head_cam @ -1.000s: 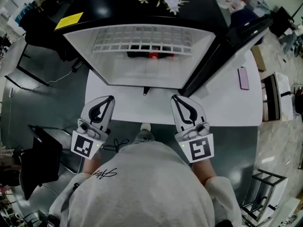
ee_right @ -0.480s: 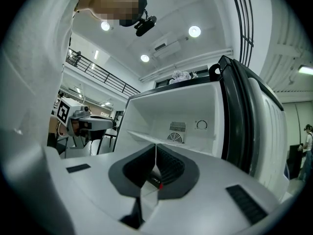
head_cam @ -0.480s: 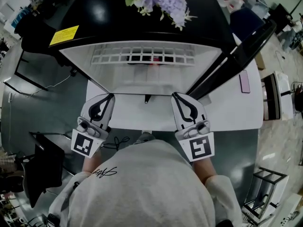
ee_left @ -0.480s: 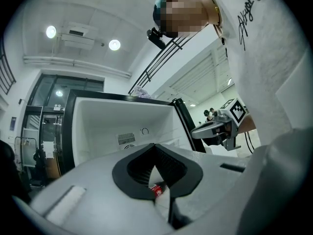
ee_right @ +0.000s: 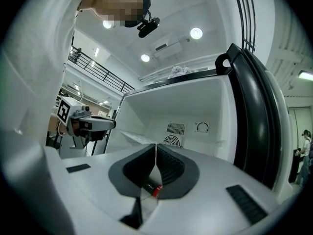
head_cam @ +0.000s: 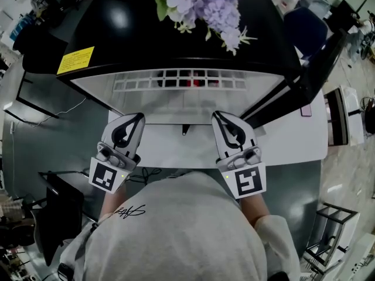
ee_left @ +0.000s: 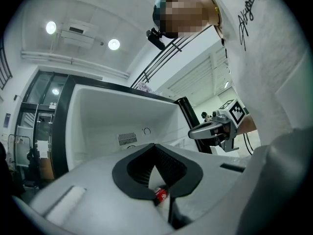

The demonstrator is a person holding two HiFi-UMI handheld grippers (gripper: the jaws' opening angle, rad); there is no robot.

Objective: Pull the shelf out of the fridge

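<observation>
meeting tip to tip, ribbed black jaws of left gripper (head_cam: 138,116) and right gripper (head_cam: 215,115) are recorded empty; white lattice shelf (head_cam: 176,79), upper centre.

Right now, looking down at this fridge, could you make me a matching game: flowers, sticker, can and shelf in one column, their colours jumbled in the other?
Things:
1. flowers
2. sticker
3. can
4. shelf

Colours:
a. white
b. purple
c. red
d. yellow

Pairs: 1-b, 2-d, 3-c, 4-a
</observation>
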